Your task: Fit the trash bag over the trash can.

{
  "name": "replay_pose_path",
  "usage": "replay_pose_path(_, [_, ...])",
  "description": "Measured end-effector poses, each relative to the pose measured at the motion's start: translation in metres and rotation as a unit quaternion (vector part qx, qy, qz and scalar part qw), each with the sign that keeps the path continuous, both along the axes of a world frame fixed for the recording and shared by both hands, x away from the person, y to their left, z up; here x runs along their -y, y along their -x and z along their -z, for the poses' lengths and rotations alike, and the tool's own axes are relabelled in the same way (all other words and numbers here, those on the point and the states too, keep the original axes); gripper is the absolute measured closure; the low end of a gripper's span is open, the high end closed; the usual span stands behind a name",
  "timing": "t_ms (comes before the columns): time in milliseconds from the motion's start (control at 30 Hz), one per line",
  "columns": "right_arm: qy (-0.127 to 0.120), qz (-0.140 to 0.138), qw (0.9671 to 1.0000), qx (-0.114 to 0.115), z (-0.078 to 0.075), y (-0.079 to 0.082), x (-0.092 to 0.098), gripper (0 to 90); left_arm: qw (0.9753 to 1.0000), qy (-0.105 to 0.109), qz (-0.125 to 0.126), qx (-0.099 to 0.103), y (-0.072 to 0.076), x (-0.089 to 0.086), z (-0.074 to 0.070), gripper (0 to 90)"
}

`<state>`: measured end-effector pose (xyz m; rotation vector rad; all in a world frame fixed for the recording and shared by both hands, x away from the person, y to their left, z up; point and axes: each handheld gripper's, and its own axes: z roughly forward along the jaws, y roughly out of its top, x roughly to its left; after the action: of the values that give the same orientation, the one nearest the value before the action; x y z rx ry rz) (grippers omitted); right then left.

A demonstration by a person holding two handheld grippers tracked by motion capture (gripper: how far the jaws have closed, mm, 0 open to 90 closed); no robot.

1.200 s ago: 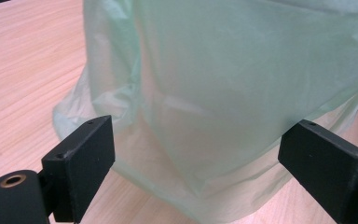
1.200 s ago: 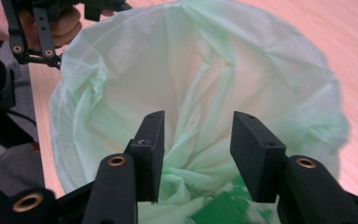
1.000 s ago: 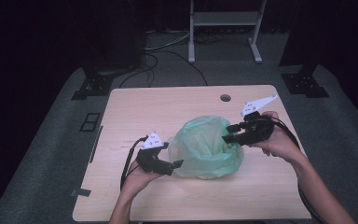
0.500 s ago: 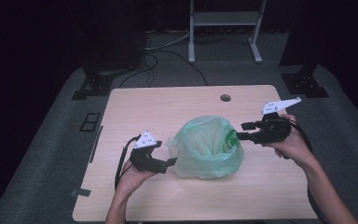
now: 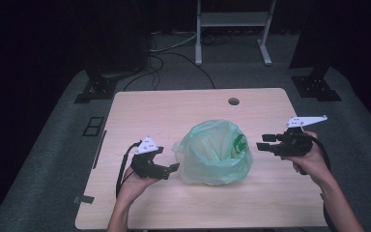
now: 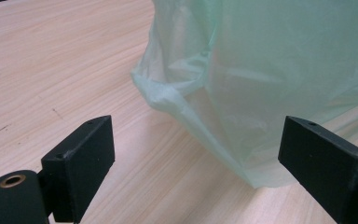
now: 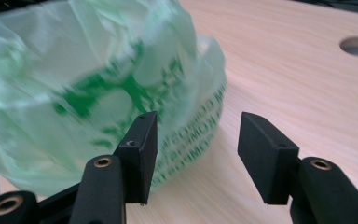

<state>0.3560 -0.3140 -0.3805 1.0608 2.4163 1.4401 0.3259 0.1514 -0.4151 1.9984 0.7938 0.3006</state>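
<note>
The left gripper (image 5: 170, 168), jaws apart and empty, sits just beside the green plastic bag (image 5: 215, 153) standing open mid-tabletop (image 5: 174, 111); a careless pinch could drag the thin film or topple it. Its contents cannot be made out. The right gripper (image 5: 263, 146), jaws apart, holds nothing.

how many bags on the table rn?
1. A green plastic bag sits mid-table, mouth open upward, between the left gripper and right gripper. Its contents can't be made out.
</note>
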Motion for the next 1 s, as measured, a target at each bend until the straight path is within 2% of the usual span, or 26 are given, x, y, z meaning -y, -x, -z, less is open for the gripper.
replay_pose_path(300, [0.005, 0.024, 0.9996, -0.014, 0.035, 0.008, 0.014, 47.0, 0.9999, -0.003, -0.009, -0.011, -0.001, -0.004, 0.008, 9.5])
replay_pose_path(433, [0.001, 0.031, 0.9994, -0.013, 0.045, 0.014, 0.018, 47.0, 0.9998, -0.007, -0.011, -0.012, 0.000, -0.006, 0.010, 9.5])
replay_pose_path(1000, [0.002, 0.040, 0.9992, -0.011, 0.065, 0.040, 0.026, 46.7, 0.9997, -0.011, -0.012, -0.019, 0.003, -0.008, 0.016, 9.5])
